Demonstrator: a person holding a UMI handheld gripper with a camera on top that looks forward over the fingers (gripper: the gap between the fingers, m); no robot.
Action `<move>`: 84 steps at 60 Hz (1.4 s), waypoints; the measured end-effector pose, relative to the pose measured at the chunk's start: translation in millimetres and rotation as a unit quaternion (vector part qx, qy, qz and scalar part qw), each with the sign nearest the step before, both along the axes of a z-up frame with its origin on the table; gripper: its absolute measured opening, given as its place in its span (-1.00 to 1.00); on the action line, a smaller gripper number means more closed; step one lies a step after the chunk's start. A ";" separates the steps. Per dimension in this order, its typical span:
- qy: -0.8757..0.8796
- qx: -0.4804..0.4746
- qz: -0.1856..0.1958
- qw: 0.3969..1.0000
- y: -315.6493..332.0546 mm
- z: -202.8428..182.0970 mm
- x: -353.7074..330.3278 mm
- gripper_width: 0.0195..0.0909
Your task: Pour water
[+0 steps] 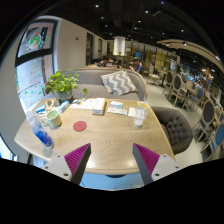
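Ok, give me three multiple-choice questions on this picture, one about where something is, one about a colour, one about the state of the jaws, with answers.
1. Where does the water bottle stand?
A. on the wooden table, beside the green cup
B. on the sofa
C. on the floor

2. What colour are the pads on the gripper's fingers?
A. yellow
B. magenta
C. white

3. How do the jaws stand?
A. shut on the bottle
B. shut on the cup
C. open, holding nothing

Answers:
1 A: the bottle stands on the table next to the green cup, ahead of the fingers.
2 B: both pads show magenta.
3 C: bare tabletop shows in the wide gap between the fingers.
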State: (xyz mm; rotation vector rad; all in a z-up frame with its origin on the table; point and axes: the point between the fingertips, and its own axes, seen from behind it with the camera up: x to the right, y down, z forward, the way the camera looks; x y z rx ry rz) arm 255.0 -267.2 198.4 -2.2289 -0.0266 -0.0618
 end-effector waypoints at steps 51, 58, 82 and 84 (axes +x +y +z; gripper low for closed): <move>0.048 0.020 0.056 0.997 8.6 -87.0 -332.3 0.87; 0.049 0.056 0.050 0.996 55.5 -94.0 -346.8 0.85; 0.015 0.114 0.051 0.992 131.2 -118.3 -364.0 -0.35; 0.017 0.109 0.047 0.993 131.5 -119.4 -363.4 -0.43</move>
